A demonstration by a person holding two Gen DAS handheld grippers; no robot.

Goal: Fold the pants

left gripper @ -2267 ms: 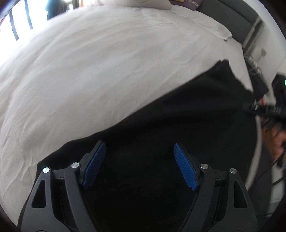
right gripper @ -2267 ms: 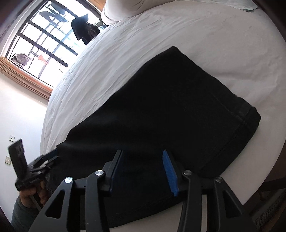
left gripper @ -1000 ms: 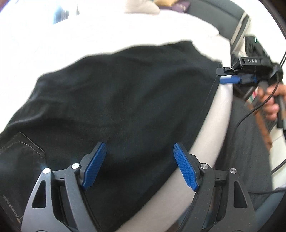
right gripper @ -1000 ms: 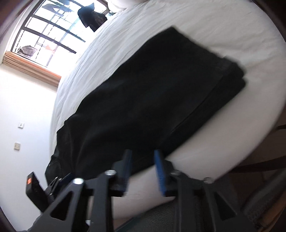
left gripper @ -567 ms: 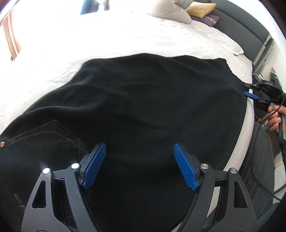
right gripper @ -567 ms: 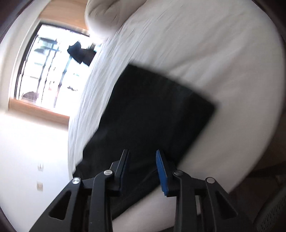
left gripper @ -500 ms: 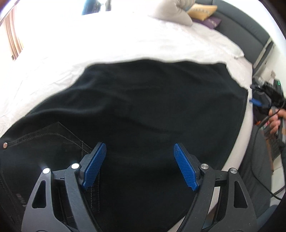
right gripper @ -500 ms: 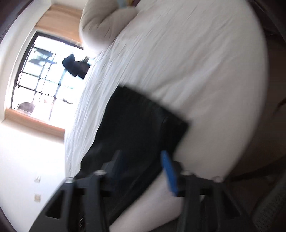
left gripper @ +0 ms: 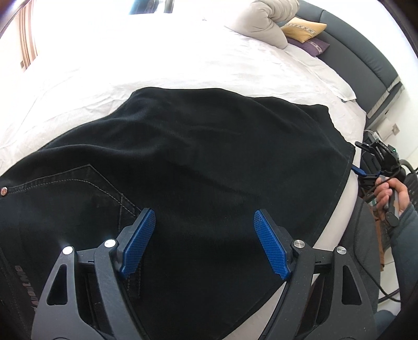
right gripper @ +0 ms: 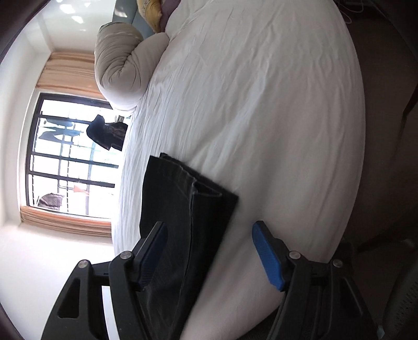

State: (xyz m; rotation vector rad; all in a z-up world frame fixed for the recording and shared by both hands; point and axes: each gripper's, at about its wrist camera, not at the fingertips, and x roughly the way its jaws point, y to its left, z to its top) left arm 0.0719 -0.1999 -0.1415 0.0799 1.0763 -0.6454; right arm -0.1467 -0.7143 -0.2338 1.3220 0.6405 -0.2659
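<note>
Black denim pants (left gripper: 203, 162) lie spread flat on the white, finely creased cotton sheet of the bed (left gripper: 183, 62), along its near edge. Pale stitching and a metal rivet mark the pocket at the left end; the matte fabric runs in soft ripples to the hemmed right end, which stops just short of the mattress corner. Broad bare sheet lies open beyond the pants, up to a rolled beige duvet (left gripper: 263, 21) and a yellow cushion (left gripper: 304, 30) against the dark grey headboard (left gripper: 365, 57).

Over the middle of the pants the left gripper (left gripper: 205, 244) hangs with its blue ribbed pads spread wide, grasping nothing. At the hem end the right gripper (right gripper: 209, 251) is rolled on its side, jaws apart and empty; the stacked leg hems, one cuff gaping, lie beneath the gap, with smooth sheet under the right pad. In the left view, a hand (left gripper: 389, 193) grips that tool's handle off the bed's edge.
</note>
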